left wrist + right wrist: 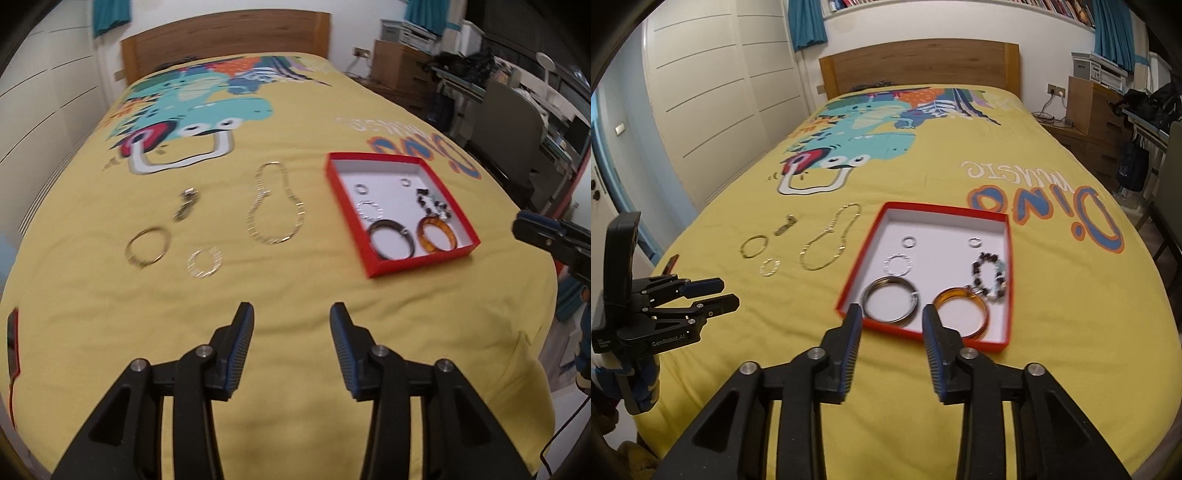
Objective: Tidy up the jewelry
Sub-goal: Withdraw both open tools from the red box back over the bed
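Open right claw before red box holding bracelets

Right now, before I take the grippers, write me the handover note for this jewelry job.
Left gripper: open, empty, above the bedspread near the foot of the bed.
Right gripper: open, empty, at the near edge of the red box.
Done, in the box: dark bangle, amber bangle, beaded bracelet, silver hoop, two small rings.
Left, on the yellow bedspread to the left of the box: chain necklace, gold bangle, silver hoop, small clasp piece.
Move those four into the box.
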### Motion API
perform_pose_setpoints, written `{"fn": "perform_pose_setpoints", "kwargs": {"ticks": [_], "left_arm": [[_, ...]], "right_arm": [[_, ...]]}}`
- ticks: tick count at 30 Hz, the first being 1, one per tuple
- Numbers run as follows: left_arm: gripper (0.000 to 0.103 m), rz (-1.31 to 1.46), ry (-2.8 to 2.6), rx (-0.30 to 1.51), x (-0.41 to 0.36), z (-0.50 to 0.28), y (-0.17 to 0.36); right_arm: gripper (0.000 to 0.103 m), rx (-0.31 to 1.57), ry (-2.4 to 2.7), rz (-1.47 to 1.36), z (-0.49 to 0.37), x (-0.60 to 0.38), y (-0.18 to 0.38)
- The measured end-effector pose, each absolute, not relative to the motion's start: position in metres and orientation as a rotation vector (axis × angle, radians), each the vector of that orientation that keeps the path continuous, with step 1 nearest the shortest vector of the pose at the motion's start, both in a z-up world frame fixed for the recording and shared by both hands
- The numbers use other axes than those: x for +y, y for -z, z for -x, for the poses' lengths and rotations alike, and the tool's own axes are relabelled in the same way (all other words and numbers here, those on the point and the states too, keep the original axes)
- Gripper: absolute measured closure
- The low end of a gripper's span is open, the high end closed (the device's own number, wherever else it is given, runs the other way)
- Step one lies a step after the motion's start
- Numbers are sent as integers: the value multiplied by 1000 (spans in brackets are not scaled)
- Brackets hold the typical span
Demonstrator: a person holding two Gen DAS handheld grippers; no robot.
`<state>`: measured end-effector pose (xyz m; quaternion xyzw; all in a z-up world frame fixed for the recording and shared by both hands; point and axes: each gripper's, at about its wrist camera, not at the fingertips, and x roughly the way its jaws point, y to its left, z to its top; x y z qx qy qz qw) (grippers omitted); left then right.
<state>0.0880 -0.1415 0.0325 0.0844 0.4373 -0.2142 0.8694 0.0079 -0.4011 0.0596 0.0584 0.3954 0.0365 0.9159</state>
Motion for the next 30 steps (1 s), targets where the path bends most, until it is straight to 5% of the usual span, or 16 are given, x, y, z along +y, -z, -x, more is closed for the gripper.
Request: {"fn": "perform_pose_setpoints", "kwargs": {"ticks": [30], "left_arm": [[62, -45, 90, 822, 20, -18, -5]], "right_arm": [[44, 832, -97, -210, 47, -312, -6]]}}
